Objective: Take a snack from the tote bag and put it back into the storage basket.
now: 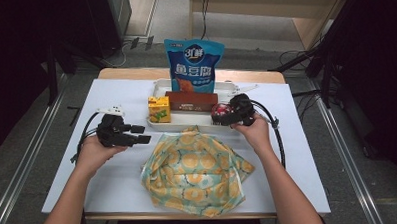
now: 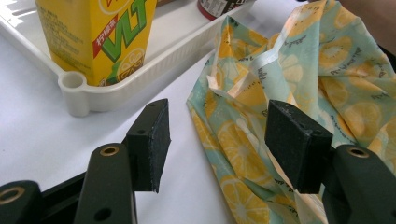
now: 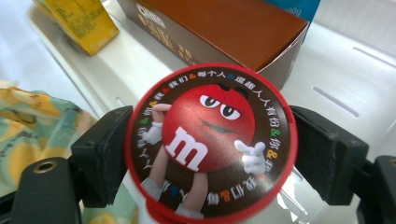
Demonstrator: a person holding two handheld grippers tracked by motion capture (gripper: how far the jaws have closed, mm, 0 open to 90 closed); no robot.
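Tray [image 1: 157, 124] holds juice carton [image 1: 159, 109], brown box [image 1: 191, 101], candy tub [image 1: 219, 112].

Candy tub [image 3: 210, 144] in tray [image 1: 187, 123], behind cloth bag [image 1: 193, 167]

One tray [image 1: 155, 86], one pouch [image 1: 195, 62], two boxes [image 1: 159, 109], one candy tub [image 1: 219, 112], one cloth bag [image 1: 196, 172]

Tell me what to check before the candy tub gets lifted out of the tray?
1. Candy tub sits between the right gripper pads: ok.
2. Pads pressing the tub firmly: cannot tell.
3. Brown box stands apart from the tub: ok.
4. Lemon-print bag lies near the tray, its mouth not clearly open: not ok.
5. Left gripper is open and empty beside the bag: ok.
6. Juice carton stays upright, away from the path: ok.
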